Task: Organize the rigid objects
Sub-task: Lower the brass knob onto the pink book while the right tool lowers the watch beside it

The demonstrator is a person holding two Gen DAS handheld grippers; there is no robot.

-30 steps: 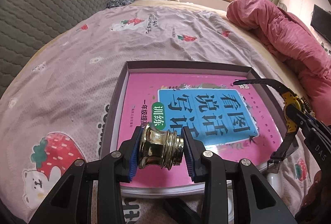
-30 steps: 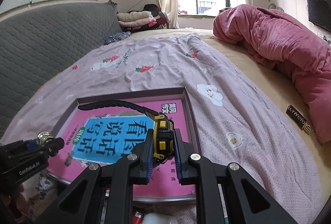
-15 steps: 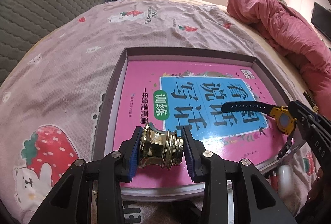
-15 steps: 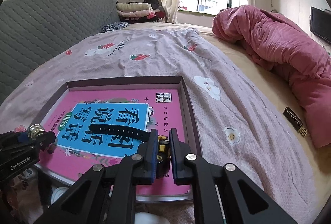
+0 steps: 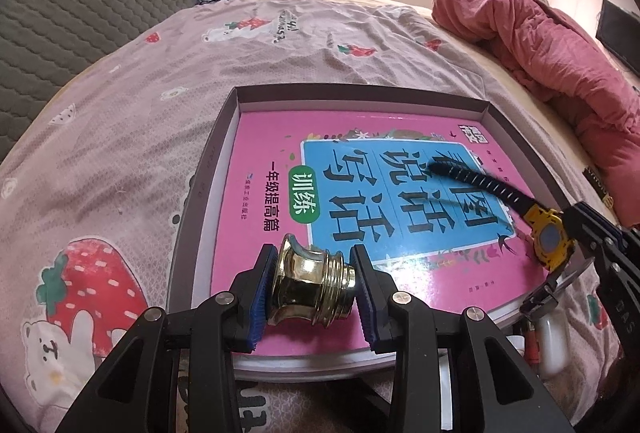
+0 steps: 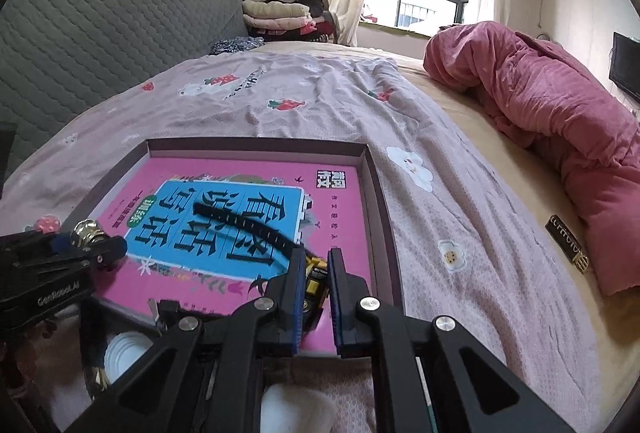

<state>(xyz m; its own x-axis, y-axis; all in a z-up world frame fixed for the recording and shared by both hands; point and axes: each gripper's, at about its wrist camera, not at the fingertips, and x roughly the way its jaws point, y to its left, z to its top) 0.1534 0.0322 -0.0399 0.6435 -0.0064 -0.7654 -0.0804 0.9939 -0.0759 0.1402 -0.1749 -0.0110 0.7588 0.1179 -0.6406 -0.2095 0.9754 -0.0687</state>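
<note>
My left gripper (image 5: 313,273) is shut on a shiny brass threaded fitting (image 5: 310,289) and holds it just over the near left part of a pink book (image 5: 260,137). The book lies in a shallow grey-brown box (image 5: 208,169) on the bed. My right gripper (image 6: 316,265) is shut on the yellow case of a watch (image 6: 314,279) low over the book's near right corner. The watch's black strap (image 6: 248,227) lies across the blue title panel. From the left wrist view the watch (image 5: 550,237) shows its face, tilted, at the book's right edge.
A pink quilt (image 6: 560,113) is heaped along the bed's right side, with a small dark box with gold print (image 6: 568,243) beside it. Several small white items (image 6: 124,353) lie in front of the box's near edge. A grey padded headboard (image 6: 100,25) and folded clothes (image 6: 276,15) stand at the back.
My right gripper came down with the watch and rolled it, so the strap went from arching in the air to lying on the book. The left gripper stayed put with the fitting.
</note>
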